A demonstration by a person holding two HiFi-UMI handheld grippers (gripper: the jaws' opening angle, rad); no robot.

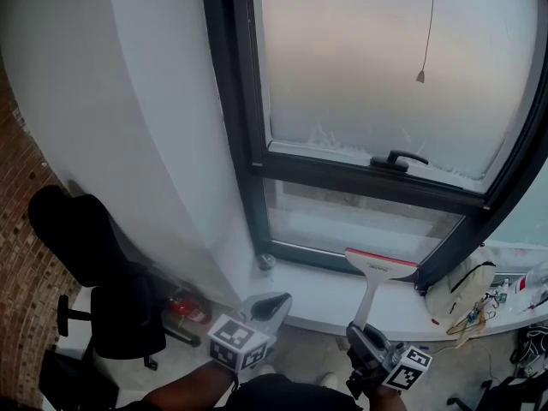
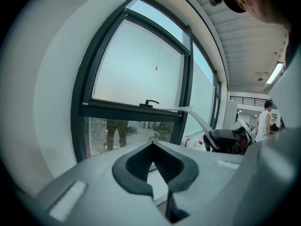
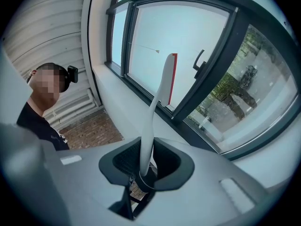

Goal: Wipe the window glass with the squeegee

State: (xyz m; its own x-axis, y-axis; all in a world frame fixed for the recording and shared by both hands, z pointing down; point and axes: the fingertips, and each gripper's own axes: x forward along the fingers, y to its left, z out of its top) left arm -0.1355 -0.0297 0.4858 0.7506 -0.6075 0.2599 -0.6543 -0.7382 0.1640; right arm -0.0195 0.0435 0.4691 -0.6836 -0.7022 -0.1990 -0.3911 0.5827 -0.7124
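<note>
A black chair (image 1: 86, 247) stands by the wall at far left. The left claw (image 1: 272, 301) is pressed together and empty, just below the sill's (image 1: 321, 296) left corner, where a small round object (image 1: 266, 262) sits. Further right, the right claw (image 1: 364, 339) pinches the white handle of the squeegee (image 1: 374, 274). Its red-edged blade stands above the sill's middle, before the lower pane (image 1: 342, 225). The broad upper window glass (image 1: 385, 67) lies open above. A bag (image 1: 458, 291) crowds the sill's right end.
</note>
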